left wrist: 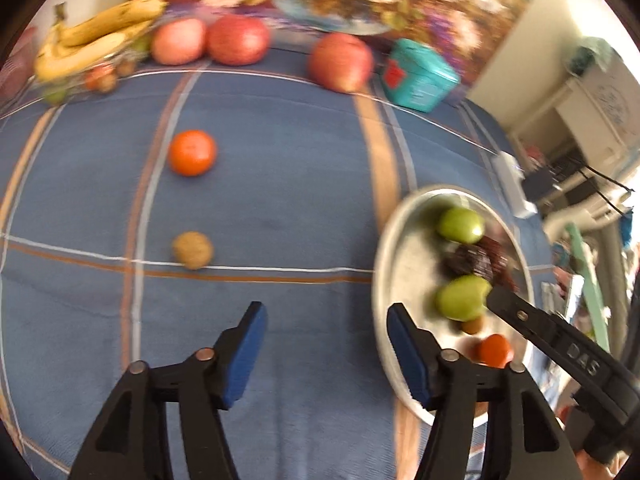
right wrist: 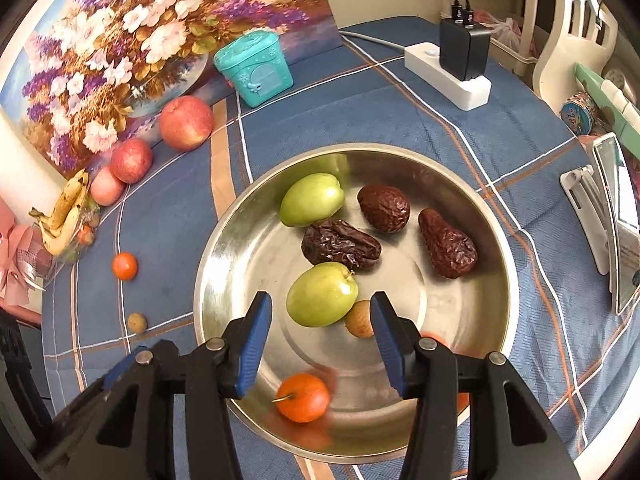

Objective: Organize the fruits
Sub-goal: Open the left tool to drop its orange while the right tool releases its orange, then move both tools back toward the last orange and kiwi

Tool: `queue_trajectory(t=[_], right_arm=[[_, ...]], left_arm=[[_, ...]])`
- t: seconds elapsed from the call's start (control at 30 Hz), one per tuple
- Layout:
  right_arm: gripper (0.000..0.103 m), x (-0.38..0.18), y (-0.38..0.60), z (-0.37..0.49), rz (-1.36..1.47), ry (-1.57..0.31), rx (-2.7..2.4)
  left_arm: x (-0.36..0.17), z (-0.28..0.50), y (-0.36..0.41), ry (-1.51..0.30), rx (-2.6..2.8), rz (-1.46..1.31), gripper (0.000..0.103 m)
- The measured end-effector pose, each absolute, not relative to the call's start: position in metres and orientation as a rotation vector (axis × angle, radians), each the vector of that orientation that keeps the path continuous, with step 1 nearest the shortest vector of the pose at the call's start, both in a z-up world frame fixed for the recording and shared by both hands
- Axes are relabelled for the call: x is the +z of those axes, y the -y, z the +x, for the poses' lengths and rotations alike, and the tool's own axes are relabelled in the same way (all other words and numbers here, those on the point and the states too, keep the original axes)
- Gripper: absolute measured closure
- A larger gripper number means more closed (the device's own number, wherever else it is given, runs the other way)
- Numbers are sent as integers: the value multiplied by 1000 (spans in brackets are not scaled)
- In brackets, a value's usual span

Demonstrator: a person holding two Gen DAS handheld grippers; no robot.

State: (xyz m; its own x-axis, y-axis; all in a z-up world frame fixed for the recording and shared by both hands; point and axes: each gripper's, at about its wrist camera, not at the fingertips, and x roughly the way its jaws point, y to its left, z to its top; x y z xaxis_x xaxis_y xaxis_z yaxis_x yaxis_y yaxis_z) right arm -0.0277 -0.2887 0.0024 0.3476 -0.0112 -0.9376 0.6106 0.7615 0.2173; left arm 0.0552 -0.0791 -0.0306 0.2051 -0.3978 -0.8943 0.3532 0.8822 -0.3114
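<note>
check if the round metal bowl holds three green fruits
No, the round metal bowl holds only two green fruits.

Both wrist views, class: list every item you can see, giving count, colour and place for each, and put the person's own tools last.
Round steel bowl: one, silver, on the blue checked cloth.
Green fruits: two, in the bowl.
Wrinkled dried dates: three, dark brown, in the bowl.
Small orange fruit: one, in the bowl; another on the cloth.
Small tan round fruit: one, in the bowl; another on the cloth.
Red apples: three, by the flower painting.
Bananas: one bunch, yellow, far corner.
Teal box: one, by the painting.
Left gripper: open, over the cloth.
Right gripper: open, over the bowl.
</note>
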Motion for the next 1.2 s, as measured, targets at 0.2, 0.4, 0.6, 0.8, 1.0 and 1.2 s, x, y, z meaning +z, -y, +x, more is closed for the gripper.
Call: queue_trajectory(t=[0.2, 0.4, 0.6, 0.8, 1.0, 1.2], right_arm=[[49, 0, 274, -21, 534, -1190, -412], [25, -2, 260, -13, 471, -1212, -381], [24, -2, 249, -8, 415, -1217, -363], [10, -1, 239, -4, 351, -1201, -346], [9, 7, 224, 3, 322, -1148, -307], [9, 3, 217, 13, 338, -1140, -272]], left_arm=[[-37, 67, 54, -1249, -316, 8, 15], [-42, 77, 33, -1243, -197, 4, 7], [-33, 85, 15, -1177, -124, 20, 0], [-32, 91, 3, -1145, -90, 14, 0], [-30, 99, -10, -1131, -76, -14, 0], [-26, 104, -28, -1102, -42, -11, 0]])
